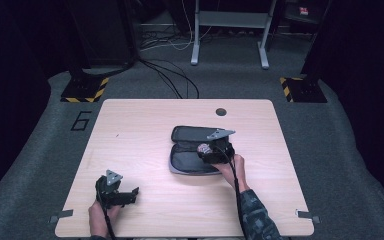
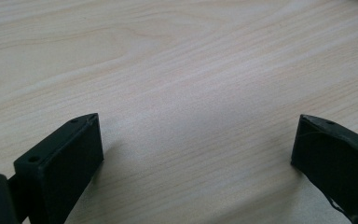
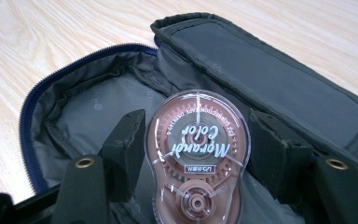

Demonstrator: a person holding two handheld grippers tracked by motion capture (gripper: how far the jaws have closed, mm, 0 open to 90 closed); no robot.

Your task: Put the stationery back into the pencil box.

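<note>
While gripped (over pouch (image 3: pixel 279 88)), correction tape (image 3: pixel 197 158)

Your high view looks forward and down from above your side of the worktop (image 1: pixel 130 150), taking in the floor beyond it. Your left gripper view sits low over bare worktop (image 2: pixel 177 70) wood, well left of the open pouch (image 1: pixel 190 161). Your right gripper view looks closely into that pouch (image 3: pixel 98 112), shared with the high view.
</note>
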